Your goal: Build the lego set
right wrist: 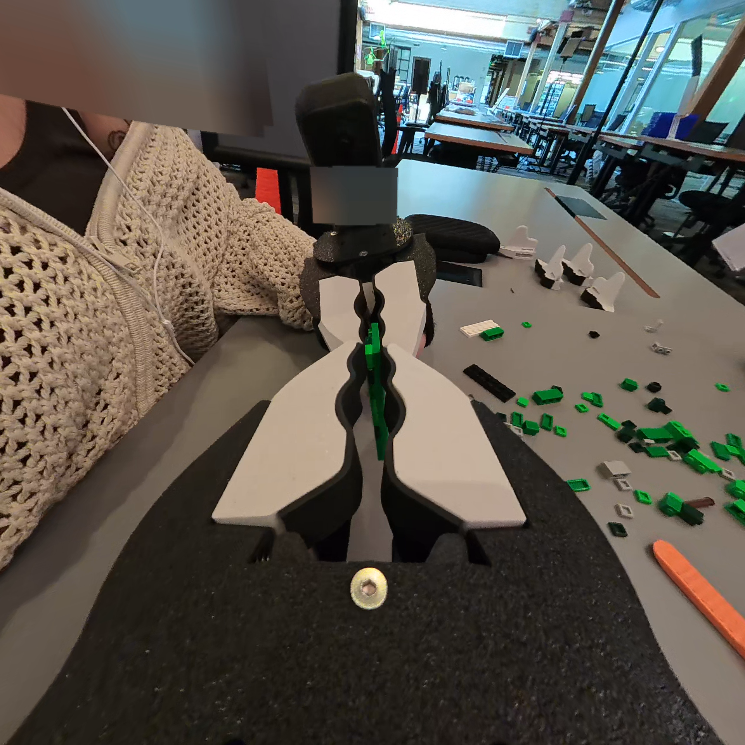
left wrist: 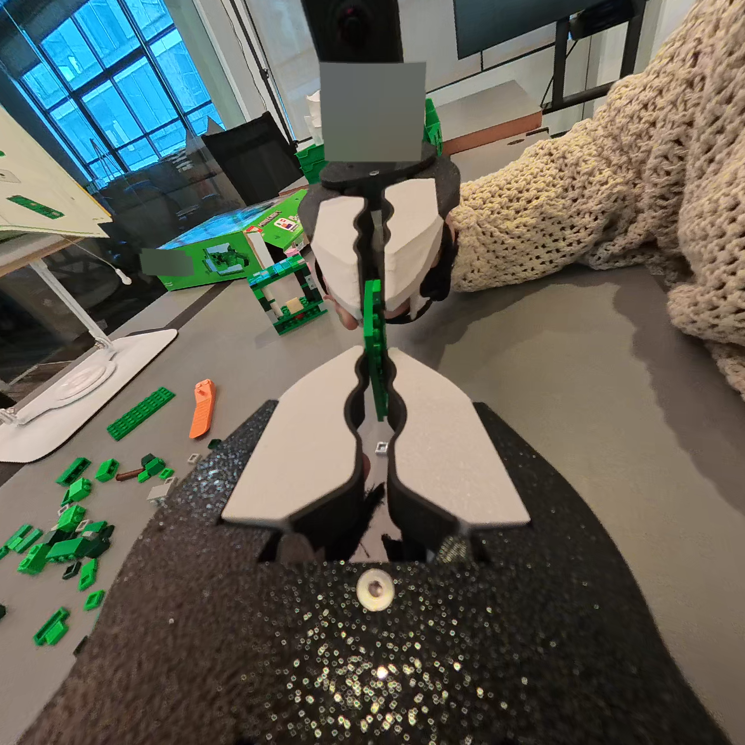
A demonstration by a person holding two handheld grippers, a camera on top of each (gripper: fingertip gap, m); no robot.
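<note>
A green plate assembly (left wrist: 373, 322) stands edge-on above the grey table (left wrist: 524, 383), held from both ends. My left gripper (left wrist: 374, 356) is shut on its near end. My right gripper (left wrist: 371, 310) faces it from the far side and is shut on the other end. In the right wrist view, the right gripper (right wrist: 373, 348) clamps the same green assembly (right wrist: 377, 403), with the left gripper (right wrist: 371, 318) opposite. A partly built green and white structure (left wrist: 288, 296) stands behind on the table.
Loose green pieces (left wrist: 72, 524), a long green plate (left wrist: 141, 413) and an orange brick separator (left wrist: 202, 409) lie at the left. The set's box (left wrist: 225, 250) and a booklet stand (left wrist: 80, 387) are farther back. A knitted sleeve (left wrist: 564, 225) rests at the right. Spare white fingers (right wrist: 576, 266) stand at the back of the table. The tips of both grippers are at nearly the same place. My left gripper's tips are some 20 centimetres from the orange brick separator (left wrist: 202, 409). It is also in sight in the right wrist view (right wrist: 715, 603).
</note>
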